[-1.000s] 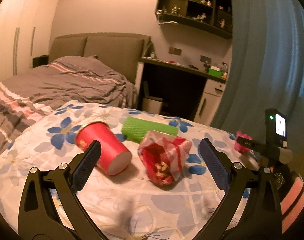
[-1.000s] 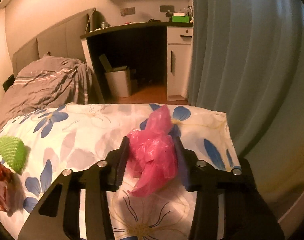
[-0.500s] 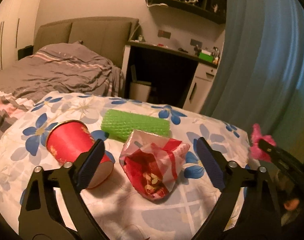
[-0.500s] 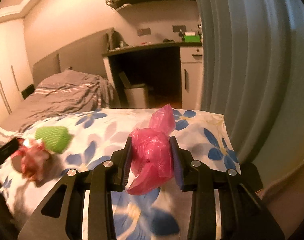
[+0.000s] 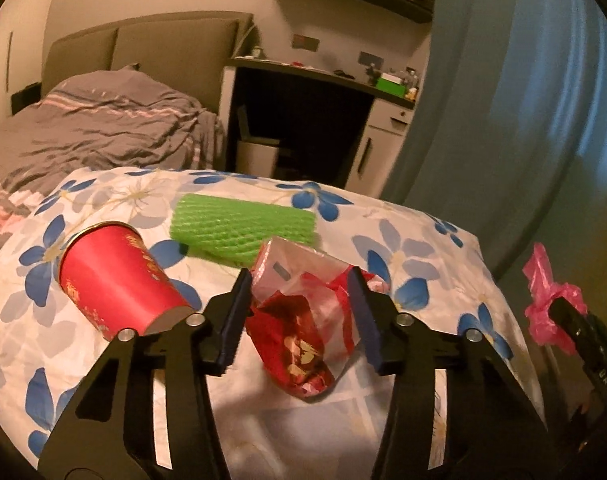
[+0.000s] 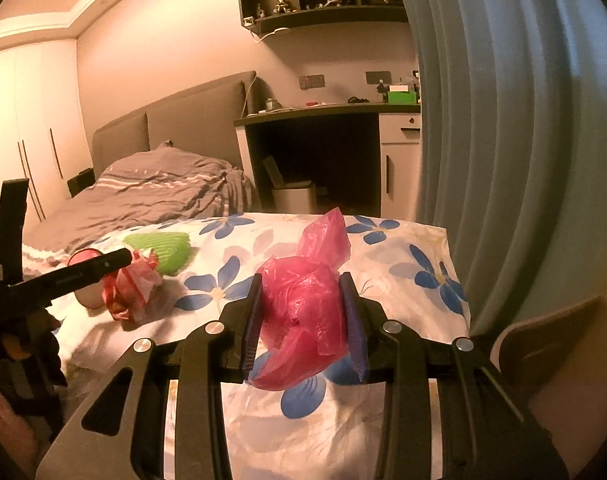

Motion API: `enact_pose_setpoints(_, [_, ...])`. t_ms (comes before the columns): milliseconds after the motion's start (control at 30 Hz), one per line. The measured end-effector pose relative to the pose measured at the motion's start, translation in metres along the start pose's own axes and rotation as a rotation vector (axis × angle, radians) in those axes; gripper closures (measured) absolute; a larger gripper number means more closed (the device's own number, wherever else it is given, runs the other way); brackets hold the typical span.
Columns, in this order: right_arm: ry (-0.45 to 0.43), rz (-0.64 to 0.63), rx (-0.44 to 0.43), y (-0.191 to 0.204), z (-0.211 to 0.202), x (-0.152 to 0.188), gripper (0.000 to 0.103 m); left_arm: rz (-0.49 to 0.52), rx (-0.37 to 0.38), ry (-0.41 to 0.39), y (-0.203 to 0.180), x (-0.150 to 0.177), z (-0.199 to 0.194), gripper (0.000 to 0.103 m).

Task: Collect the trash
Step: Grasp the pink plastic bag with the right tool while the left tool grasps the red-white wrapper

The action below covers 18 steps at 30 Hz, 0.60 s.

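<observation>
— Where does the left gripper (image 5: 299, 312) sit?
— At lower centre of the left wrist view, its two blue pads pressed against either side of the crumpled red-and-white wrapper (image 5: 303, 332) on the flowered cloth (image 5: 415, 248).
— And nearby?
— A red paper cup (image 5: 115, 276) lies on its side at left of the wrapper; a green foam net (image 5: 243, 228) lies just behind both.
— The right gripper (image 6: 303, 320)?
— Lower centre of its own view, clamped on a pink plastic bag (image 6: 303, 304) whose top pokes up above the fingers. A white bin (image 6: 293, 198) stands under the desk (image 6: 327, 110), mid-frame.
</observation>
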State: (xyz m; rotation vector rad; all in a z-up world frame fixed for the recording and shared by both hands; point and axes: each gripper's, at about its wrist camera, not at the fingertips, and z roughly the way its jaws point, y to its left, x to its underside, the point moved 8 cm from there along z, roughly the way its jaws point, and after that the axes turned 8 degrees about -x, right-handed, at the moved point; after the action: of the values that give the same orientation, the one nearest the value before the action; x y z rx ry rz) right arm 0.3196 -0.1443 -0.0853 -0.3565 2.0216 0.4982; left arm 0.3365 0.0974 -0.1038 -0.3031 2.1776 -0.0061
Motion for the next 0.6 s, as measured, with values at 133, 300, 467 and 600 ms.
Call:
enact_pose_setpoints(133, [-0.009, -0.001, -0.004, 0.001, -0.007, 0.001, 0.066, 0.028, 0.016, -0.006, -0.009, 0.006, -0.008, 0.071])
enact_pose_setpoints(300, [-0.021, 0.004, -0.009, 0.004, -0.019, 0.005, 0.066, 0.045, 0.032, -0.015, -0.017, 0.016, -0.020, 0.087])
enact_pose_setpoints(467, [-0.036, 0.010, -0.013, 0.006, -0.034, 0.009, 0.066, 0.046, 0.034, -0.034, -0.022, 0.022, -0.034, 0.094])
enact_pose_setpoints(600, [-0.053, 0.015, -0.011, 0.004, -0.046, 0.008, 0.066, 0.049, 0.048, -0.055, -0.031, 0.029, -0.051, 0.095])
